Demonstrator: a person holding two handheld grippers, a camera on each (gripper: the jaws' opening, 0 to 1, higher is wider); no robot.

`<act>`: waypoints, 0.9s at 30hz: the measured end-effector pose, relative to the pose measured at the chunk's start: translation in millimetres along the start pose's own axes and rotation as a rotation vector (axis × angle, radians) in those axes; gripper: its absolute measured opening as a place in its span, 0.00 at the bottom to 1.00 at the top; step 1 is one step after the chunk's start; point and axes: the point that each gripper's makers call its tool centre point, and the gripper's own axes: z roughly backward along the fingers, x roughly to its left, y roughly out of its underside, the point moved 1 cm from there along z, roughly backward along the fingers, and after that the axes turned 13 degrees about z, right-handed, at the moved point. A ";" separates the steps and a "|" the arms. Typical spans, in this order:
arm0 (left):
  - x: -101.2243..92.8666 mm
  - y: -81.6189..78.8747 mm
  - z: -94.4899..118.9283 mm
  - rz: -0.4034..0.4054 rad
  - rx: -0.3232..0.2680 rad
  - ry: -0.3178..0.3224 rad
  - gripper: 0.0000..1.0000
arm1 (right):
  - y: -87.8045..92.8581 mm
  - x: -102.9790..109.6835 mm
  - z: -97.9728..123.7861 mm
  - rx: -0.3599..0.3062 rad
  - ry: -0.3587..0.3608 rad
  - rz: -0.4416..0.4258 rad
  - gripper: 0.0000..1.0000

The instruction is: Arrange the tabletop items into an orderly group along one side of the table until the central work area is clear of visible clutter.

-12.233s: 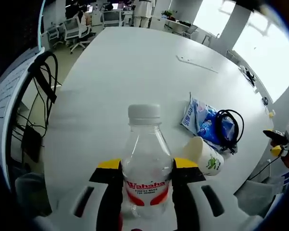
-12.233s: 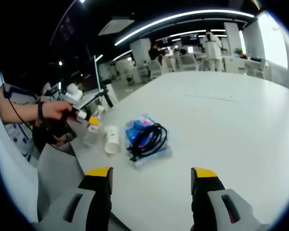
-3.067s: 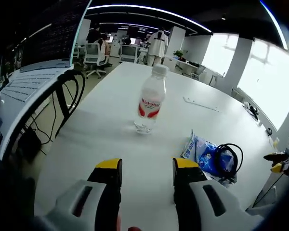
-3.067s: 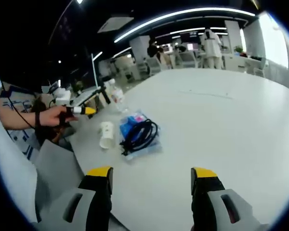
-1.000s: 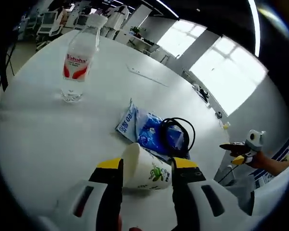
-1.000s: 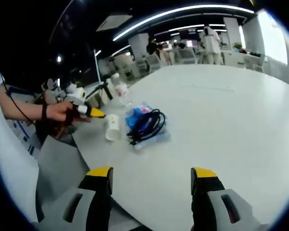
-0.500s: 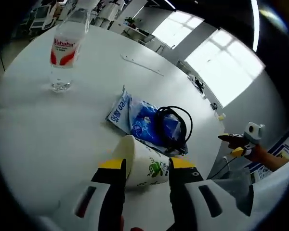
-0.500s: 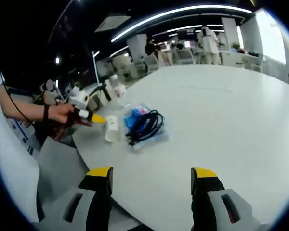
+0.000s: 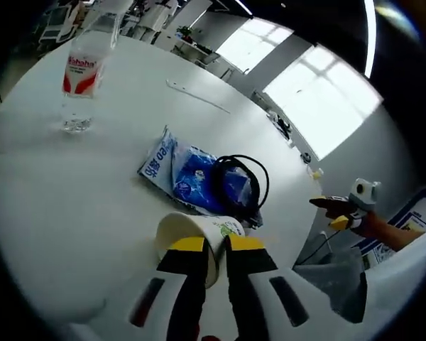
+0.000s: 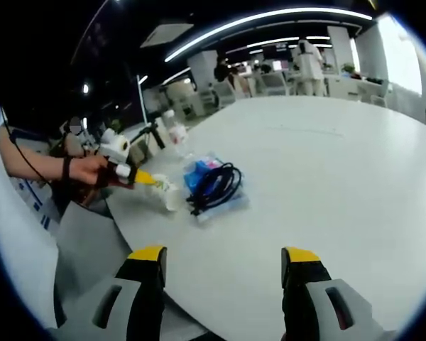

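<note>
Left gripper view gives us a broad white table [image 9: 50,199] in an open office, with bright windows beyond its far edge and desks and chairs in the distance. We take the blue packet [image 9: 192,177] as our landmark: it lies flat on the table with a coiled black cable [image 9: 238,186] on top of it. Just beside the packet, on the near side, the paper cup [image 9: 192,238] lies on its side, its long axis running toward the packet and its open mouth turned away from it. Our left gripper [image 9: 211,246] has its jaws nearly together, pinching the cup's rim wall between them. Well beyond the packet a water bottle [image 9: 82,64] with a red label stands upright. In the right gripper view, we see the left gripper [image 10: 143,177] touching the cup [image 10: 167,193] next to the packet [image 10: 211,186], held by a hand [image 10: 92,170]. Our right gripper [image 10: 224,257] hovers over bare table with its jaws wide apart, holding nothing.
</note>
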 end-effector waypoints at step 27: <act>5.9 -17.3 29.3 -0.159 0.009 -0.123 0.00 | 1.4 8.5 -13.7 -0.002 -0.029 -0.006 0.66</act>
